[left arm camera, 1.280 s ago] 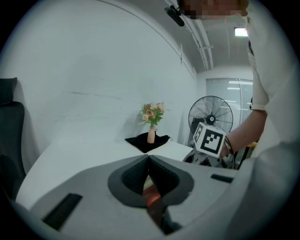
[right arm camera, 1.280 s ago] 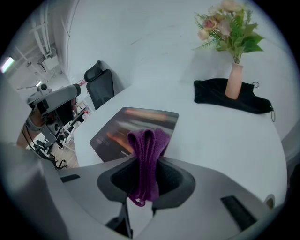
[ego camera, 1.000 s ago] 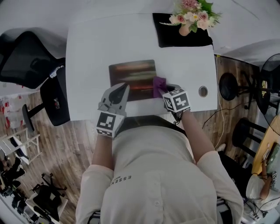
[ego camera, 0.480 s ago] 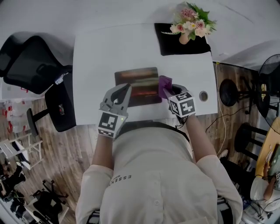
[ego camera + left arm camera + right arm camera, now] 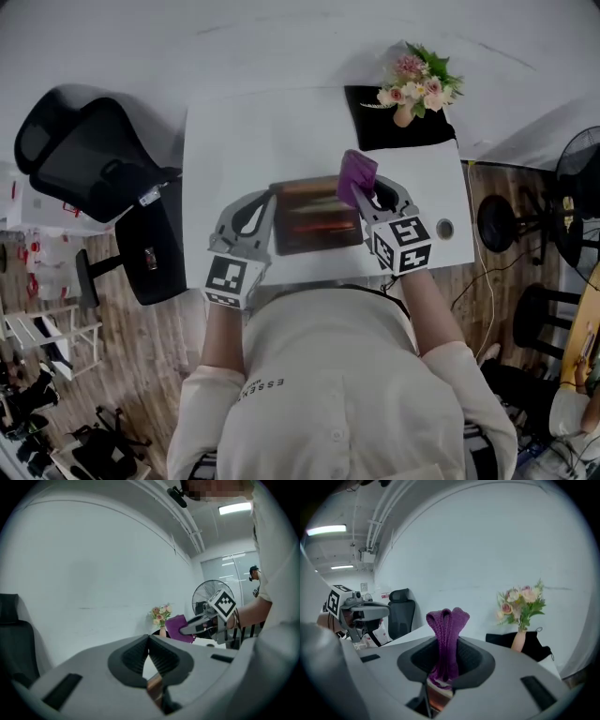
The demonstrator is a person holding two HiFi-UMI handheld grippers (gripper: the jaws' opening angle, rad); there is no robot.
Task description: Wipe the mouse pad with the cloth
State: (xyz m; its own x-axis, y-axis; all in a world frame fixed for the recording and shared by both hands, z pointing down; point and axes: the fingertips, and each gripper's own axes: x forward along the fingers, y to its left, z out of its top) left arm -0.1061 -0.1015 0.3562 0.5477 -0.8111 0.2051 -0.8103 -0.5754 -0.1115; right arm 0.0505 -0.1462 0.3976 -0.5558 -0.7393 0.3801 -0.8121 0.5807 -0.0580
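Right gripper (image 5: 367, 194) pinches cloth (image 5: 356, 172) above mouse pad (image 5: 314, 223) far-right corner; left gripper (image 5: 266, 199), jaws together, at pad's left edge (likely steadying).

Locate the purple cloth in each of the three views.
Head view: purple cloth, right of centre, at the mouse pad's far right corner.
Left gripper view: right of centre, beside the flowers.
Right gripper view: centre, pinched between the right gripper's jaws.
Shared landmark: the flowers, in all three.
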